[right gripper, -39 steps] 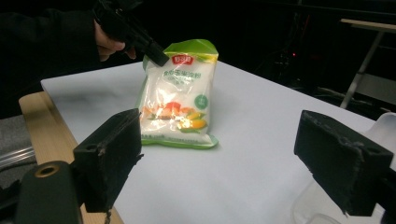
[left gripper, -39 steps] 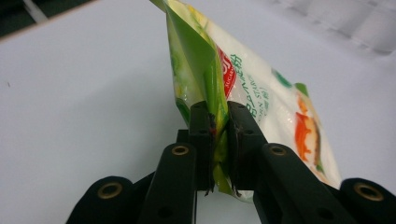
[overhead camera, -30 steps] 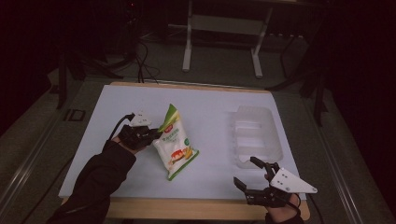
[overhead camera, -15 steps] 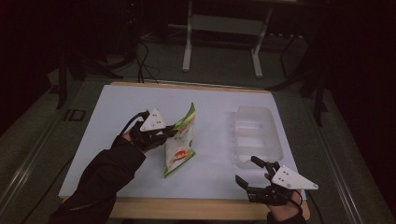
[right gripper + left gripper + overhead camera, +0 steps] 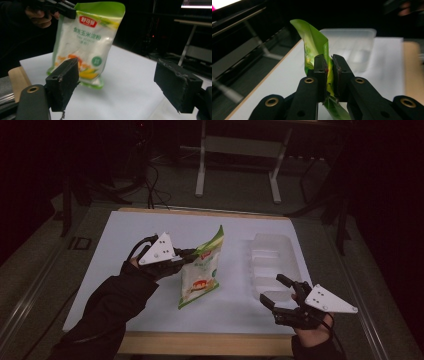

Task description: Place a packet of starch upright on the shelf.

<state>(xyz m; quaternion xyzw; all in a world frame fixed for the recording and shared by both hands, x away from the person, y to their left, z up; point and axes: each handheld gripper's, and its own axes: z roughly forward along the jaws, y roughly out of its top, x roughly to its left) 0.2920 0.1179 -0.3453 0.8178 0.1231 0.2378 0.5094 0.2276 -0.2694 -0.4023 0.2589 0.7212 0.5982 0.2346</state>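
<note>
A green and white snack bag hangs upright over the middle of the white table. My left gripper is shut on its upper left edge. In the left gripper view the jaws pinch the green foil. I cannot tell whether the bag's bottom edge still touches the table. My right gripper stands open near the front right; its jaws have just been closing a little with nothing between them. The right gripper view looks between its pads at the bag and the left gripper.
A clear plastic container lies on the right side of the table, just beyond the right gripper, and shows behind the bag. A wooden strip runs along the table's front edge. A metal stand rises behind the table.
The left gripper has lifted the bag from lying flat to upright and carried it a little right. The right gripper has risen slightly.
</note>
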